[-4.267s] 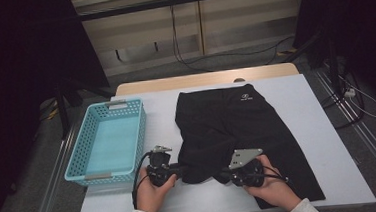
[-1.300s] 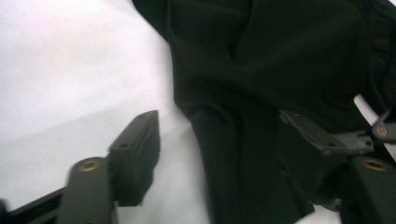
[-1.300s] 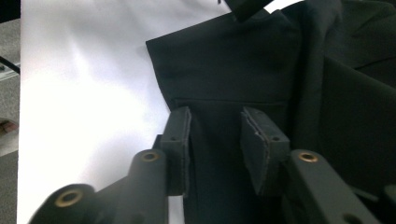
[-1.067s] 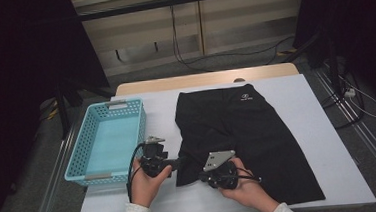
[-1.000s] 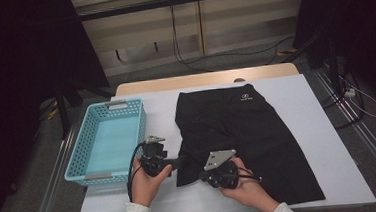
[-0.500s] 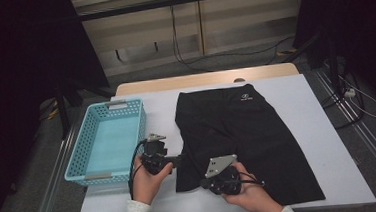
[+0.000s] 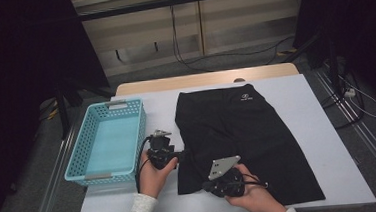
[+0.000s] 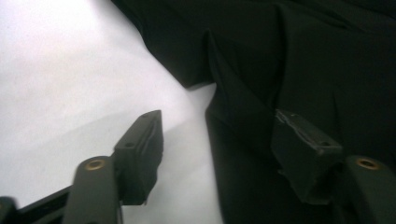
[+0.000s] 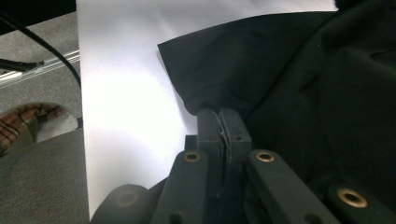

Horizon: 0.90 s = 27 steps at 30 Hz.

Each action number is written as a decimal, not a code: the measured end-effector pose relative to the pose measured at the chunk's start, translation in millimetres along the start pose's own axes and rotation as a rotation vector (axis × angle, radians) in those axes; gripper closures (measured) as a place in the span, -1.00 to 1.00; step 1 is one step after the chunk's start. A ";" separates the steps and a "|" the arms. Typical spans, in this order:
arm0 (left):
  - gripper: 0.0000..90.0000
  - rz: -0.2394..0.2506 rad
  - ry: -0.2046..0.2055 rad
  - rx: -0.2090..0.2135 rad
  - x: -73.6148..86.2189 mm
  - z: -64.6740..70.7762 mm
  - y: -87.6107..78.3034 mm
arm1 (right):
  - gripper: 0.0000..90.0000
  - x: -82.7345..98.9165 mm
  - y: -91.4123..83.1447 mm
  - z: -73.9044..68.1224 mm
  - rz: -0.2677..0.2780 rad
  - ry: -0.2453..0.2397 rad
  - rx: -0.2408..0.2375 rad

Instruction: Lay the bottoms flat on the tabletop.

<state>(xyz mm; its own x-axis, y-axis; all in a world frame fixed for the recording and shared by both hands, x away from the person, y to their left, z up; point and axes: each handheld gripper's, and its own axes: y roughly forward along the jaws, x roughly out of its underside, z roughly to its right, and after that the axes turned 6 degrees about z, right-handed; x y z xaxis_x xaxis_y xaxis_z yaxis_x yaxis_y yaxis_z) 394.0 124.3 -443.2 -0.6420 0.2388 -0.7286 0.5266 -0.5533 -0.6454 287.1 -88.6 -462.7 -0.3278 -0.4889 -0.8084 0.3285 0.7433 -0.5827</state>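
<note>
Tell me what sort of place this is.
Probably a lab or recording room, not a home: a white-topped table in a dark space, cables trailing over grey carpet, and a person working a black garment with hand-held tongs beside a turquoise basket.

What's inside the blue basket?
Nothing that I can see. The basket looks empty: its pale blue floor shows bare in the high view. Its near wall hides a thin strip of floor right behind it, so that bit stays unseen.
</note>
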 end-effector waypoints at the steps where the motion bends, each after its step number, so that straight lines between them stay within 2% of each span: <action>1: -0.21 -0.001 -0.005 0.003 -0.6 -0.7 1.1 | 0.96 0.0 -0.4 0.0 -0.001 0.000 -0.004; 2: -0.22 0.005 -0.020 0.008 -1.3 -1.4 3.5 | 0.96 0.1 -0.7 0.0 -0.002 0.000 -0.004; 8: -0.02 -0.018 -0.040 0.040 -1.3 -0.1 10.8 | 0.96 1.9 -3.5 -1.1 -0.004 0.004 -0.022; 13: 0.36 -0.034 -0.046 0.051 0.3 1.5 13.7 | 0.96 2.9 -3.3 -1.1 0.002 0.004 -0.024; 17: 0.44 -0.052 -0.057 0.061 0.2 1.3 12.3 | 0.96 3.1 -3.2 -1.0 0.004 0.005 -0.024; 27: 0.90 -0.093 -0.088 0.079 3.1 2.2 10.5 | 0.96 2.6 -2.8 -1.4 0.007 -0.006 -0.037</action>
<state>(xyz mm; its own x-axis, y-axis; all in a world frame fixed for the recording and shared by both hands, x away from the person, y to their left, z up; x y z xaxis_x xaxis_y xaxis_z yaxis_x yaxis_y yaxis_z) 396.3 117.5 -451.7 -0.7340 0.2228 -0.6416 0.4195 -0.5942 -0.6863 284.1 -91.3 -463.1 -0.3203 -0.4867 -0.8127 0.2978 0.7627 -0.5741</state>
